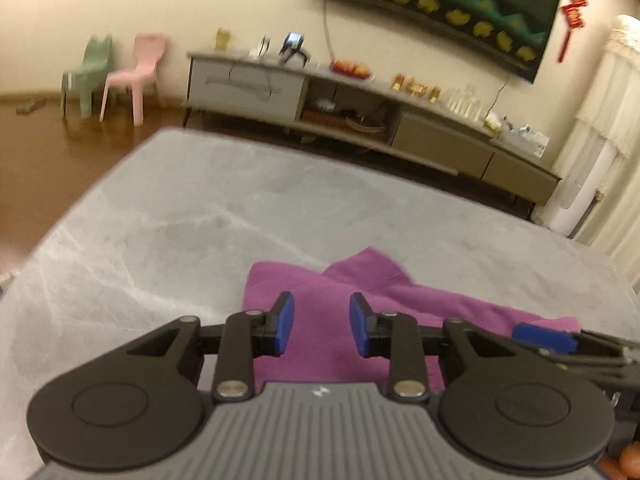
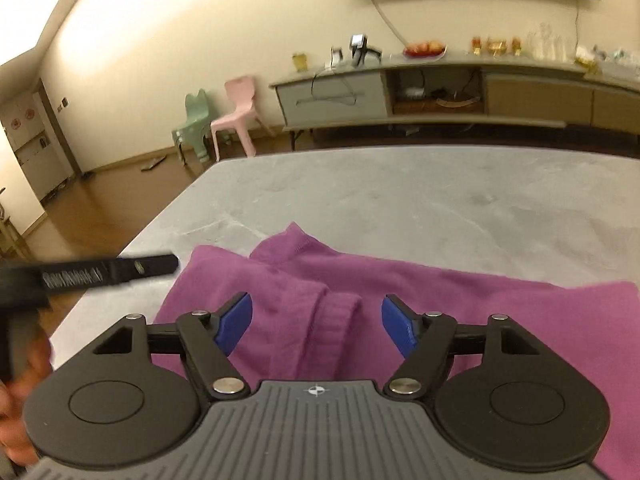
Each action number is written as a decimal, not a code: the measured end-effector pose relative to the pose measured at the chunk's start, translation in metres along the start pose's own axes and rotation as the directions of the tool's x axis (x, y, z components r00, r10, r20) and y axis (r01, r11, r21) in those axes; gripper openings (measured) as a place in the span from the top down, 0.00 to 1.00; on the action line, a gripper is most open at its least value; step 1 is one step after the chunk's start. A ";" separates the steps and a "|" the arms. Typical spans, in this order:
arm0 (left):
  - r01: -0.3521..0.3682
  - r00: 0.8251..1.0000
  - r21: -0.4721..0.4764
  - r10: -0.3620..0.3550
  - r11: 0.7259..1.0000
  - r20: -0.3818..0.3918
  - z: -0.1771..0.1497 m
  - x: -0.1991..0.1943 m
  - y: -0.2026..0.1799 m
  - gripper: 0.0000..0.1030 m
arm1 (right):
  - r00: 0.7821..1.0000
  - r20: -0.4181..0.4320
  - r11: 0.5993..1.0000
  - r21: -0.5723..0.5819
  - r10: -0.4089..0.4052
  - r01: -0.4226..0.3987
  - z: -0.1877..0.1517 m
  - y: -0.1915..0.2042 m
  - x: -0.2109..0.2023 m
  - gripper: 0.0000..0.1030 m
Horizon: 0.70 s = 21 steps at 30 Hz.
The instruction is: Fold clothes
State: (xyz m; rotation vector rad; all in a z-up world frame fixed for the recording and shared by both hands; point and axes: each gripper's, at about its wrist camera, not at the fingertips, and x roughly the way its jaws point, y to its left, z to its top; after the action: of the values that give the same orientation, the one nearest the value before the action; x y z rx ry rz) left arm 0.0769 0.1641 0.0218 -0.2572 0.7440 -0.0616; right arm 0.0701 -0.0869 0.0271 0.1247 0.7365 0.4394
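The purple sweater (image 2: 400,280) lay on the grey table (image 2: 440,200), one ribbed cuff (image 2: 340,316) drawn across its body: partly gathered, no tidy packet. Left gripper (image 1: 322,324) and right gripper (image 2: 316,324) hovered spread, holding nothing.

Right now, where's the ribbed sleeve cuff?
Right wrist view: the ribbed cuff lies on the purple sweater, centred between the open right gripper fingers, on the grey table.

One purple sweater (image 2: 420,292) on one grey tabletop (image 2: 400,196). Two small chairs: one pink (image 2: 236,114), one green (image 2: 194,124). One long cabinet (image 2: 440,92). One wall picture (image 1: 440,4).
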 end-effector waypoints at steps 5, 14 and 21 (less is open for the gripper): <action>-0.035 0.998 0.045 0.038 0.998 -0.056 -0.001 0.025 0.012 0.72 | 0.993 -0.065 0.989 -0.110 -0.102 0.095 0.003 0.008 0.039 0.94; -0.021 0.999 0.117 0.024 0.993 -0.028 -0.005 0.010 -0.008 0.73 | 0.986 0.040 0.975 -0.152 -0.159 0.163 -0.028 -0.006 0.014 0.98; -0.002 0.993 0.261 0.033 0.965 -0.115 -0.043 0.022 -0.048 0.71 | 0.998 -0.027 0.990 -0.133 -0.058 0.054 -0.056 -0.023 0.011 0.91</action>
State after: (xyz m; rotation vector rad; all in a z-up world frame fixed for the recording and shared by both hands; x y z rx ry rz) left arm 0.0662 0.1052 -0.0109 0.0048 0.8472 -0.1578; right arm 0.0475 -0.1053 -0.0275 -0.0272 0.7372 0.4358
